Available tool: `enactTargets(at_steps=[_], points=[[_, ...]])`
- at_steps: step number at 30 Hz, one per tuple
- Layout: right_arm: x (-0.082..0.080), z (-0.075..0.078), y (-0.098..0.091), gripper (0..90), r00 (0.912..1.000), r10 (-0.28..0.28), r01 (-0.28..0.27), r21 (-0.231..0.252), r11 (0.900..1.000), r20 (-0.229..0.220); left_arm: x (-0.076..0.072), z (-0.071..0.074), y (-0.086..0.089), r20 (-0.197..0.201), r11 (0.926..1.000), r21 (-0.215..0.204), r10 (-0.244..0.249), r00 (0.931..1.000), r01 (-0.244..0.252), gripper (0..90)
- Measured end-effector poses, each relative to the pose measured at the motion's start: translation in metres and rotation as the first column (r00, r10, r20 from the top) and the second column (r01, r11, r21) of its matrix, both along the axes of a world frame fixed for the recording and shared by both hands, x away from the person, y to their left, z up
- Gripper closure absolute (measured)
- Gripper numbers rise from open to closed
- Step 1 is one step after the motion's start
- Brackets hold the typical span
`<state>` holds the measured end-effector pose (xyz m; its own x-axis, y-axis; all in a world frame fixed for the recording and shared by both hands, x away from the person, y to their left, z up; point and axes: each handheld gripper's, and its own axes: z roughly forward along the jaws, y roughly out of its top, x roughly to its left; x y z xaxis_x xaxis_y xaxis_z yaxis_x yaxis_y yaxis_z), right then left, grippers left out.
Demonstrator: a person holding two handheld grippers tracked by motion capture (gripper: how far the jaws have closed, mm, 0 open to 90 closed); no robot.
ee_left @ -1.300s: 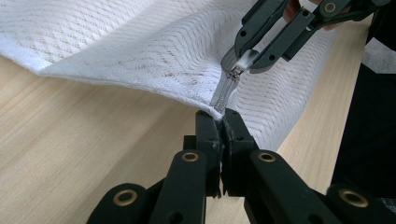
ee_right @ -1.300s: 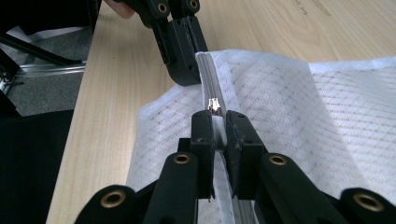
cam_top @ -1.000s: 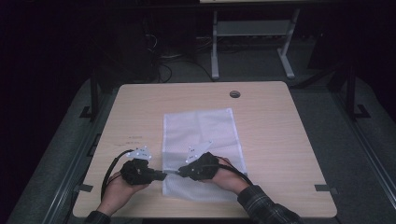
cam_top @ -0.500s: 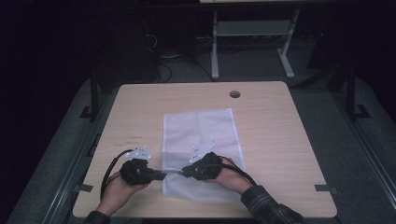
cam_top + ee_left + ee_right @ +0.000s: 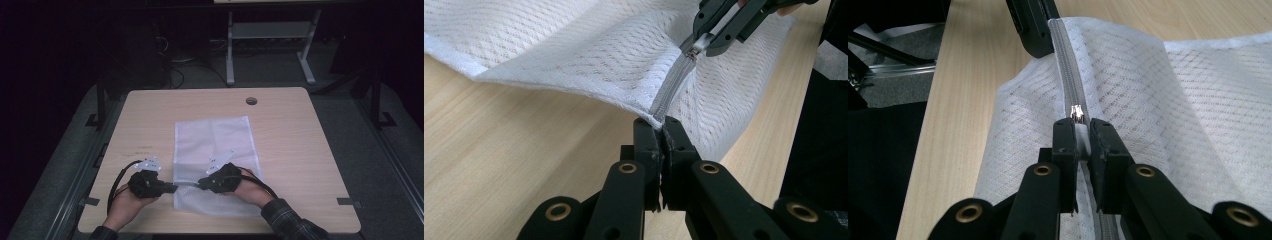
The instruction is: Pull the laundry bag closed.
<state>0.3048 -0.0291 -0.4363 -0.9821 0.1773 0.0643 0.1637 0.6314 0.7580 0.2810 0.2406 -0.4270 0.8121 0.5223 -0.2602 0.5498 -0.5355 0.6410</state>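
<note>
A white mesh bag [image 5: 212, 145] lies flat in the middle of the table, with a grey zipper [image 5: 671, 87] running along its near end. My left gripper [image 5: 174, 188] is shut on the bag's edge at the zipper's end [image 5: 659, 121], lifting the cloth a little. My right gripper [image 5: 201, 184] faces it a short way to the right and is shut on the metal zipper pull [image 5: 1077, 112]. In the left gripper view the right gripper [image 5: 705, 44] pinches the pull farther along the zipper. In the right gripper view the left gripper [image 5: 1034, 31] holds the far end of the zipper [image 5: 1068, 75].
The wooden table [image 5: 300, 150] has a round cable hole [image 5: 251, 101] near its far edge. Both hands rest close to the near edge. A metal stand [image 5: 270, 45] is on the dark floor beyond the table.
My right gripper has edged slightly to the right, away from the left one, so a short stretch of zipper shows between them. The left gripper has stayed put.
</note>
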Motion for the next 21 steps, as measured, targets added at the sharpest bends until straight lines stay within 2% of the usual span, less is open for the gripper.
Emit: enactTargets(at_steps=[21], points=[[-0.001,-0.001,-0.012,81.7,1.0000,-0.004,0.004,-0.018,0.9998,-0.005,0.000,0.001,0.002,-0.004,1.0000,0.003,0.008,1.0000,-0.008,87.2]])
